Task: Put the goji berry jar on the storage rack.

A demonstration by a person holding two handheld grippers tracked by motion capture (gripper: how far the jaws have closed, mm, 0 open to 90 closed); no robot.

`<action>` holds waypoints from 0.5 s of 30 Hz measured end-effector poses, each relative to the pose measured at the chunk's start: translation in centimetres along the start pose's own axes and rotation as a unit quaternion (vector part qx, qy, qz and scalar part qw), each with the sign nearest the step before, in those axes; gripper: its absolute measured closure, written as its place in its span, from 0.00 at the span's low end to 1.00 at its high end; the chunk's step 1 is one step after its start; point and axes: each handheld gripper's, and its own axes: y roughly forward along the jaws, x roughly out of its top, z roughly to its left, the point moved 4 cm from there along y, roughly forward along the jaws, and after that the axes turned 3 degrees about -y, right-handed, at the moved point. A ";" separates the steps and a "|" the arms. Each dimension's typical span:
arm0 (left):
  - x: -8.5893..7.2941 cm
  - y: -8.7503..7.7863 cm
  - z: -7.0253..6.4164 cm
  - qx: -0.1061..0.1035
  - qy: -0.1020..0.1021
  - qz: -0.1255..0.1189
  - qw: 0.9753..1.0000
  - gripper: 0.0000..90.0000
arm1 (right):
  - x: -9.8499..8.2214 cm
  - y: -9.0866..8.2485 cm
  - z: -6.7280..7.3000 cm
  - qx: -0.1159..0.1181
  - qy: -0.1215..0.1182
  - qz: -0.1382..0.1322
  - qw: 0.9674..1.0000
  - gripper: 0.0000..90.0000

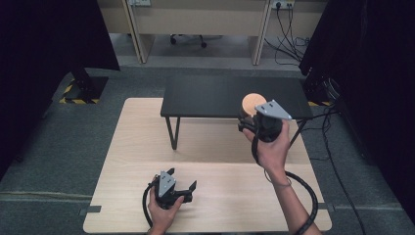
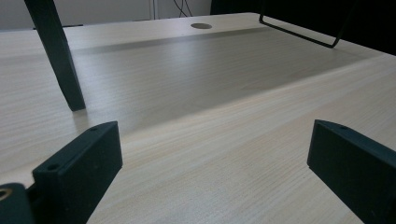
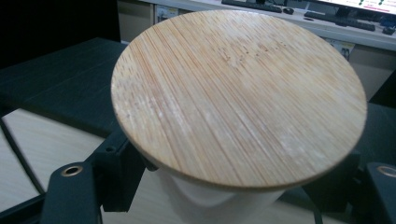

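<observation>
The white jar (image 3: 219, 198) with the round bamboo lid (image 3: 238, 93) sits pinched between your right gripper's (image 1: 259, 120) jaws, held up in the right-centre of the high view, at the front edge of the small black shelf table (image 1: 210, 95). In the right gripper view the lid takes up most of the frame, tilted toward the camera, with the white body poking out below it at bottom centre and a black jaw on each side of it. Your right hand (image 1: 273, 149) wraps the gripper body, grey plate on top, cable looping down toward the lower right of the high view. Your left gripper (image 1: 182, 188) is low at bottom centre of the high view, held by your left hand (image 1: 164, 213) just over the light wood table (image 1: 132, 147), jaws spread wide with nothing between them. In the left gripper view both jaws stand far apart at the bottom corners, bare wood grain between, a black shelf leg (image 2: 56, 51) at upper left and a round cable hole (image 2: 201, 26) near the top centre.
</observation>
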 end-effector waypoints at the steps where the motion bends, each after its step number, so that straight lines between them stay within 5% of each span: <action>1: 0.0 0.0 0.0 0.000 0.000 0.000 1.000 0.03 | 0.5 0.7 -0.1 -0.001 0.000 0.004 1.000 0.29; 8: 0.0 0.0 0.0 -0.001 -0.002 -0.001 1.000 0.03 | 3.0 5.1 -0.7 -0.001 0.016 0.040 0.999 0.29; 15: 0.0 0.0 0.1 -0.002 -0.002 -0.001 1.000 0.03 | 3.6 7.4 -0.9 -0.001 0.023 0.066 0.998 0.29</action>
